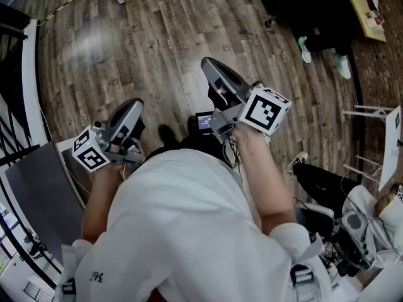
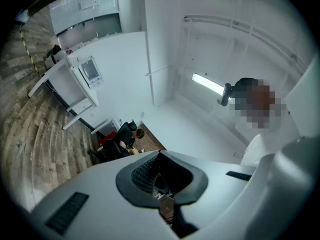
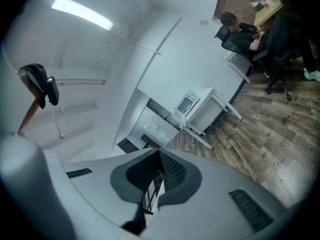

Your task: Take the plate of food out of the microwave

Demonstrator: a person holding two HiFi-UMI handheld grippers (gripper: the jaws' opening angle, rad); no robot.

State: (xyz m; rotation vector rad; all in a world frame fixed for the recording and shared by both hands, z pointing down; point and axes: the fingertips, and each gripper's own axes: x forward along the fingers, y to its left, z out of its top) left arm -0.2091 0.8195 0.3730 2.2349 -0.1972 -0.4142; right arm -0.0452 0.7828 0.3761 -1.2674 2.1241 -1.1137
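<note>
Floorboards (image 1: 126, 49) stretch open and bare ahead of one standing person in a white shirt (image 1: 182, 231), who holds two tools out over them. The left hand-held gripper (image 1: 134, 107) and the right hand-held gripper (image 1: 211, 65) each carry one marker cube, the left cube (image 1: 88, 151) and the right cube (image 1: 267, 111). Both pairs of jaws are pressed together with nothing between them. The right one reaches further forward than the left.

One boxy white appliance (image 3: 186, 104), possibly the microwave, stands on one white counter (image 3: 222, 104) well across the room, against a white wall. The plate of food cannot be made out in any view.

Room to move narrows at the sides: one dark flat panel (image 1: 38, 187) lies at the person's left, and white frames (image 1: 368, 115) and gear crowd the right. At the far edge, two pale shoes (image 1: 305, 49) belong to one seated person (image 3: 240, 34) in dark clothes.
</note>
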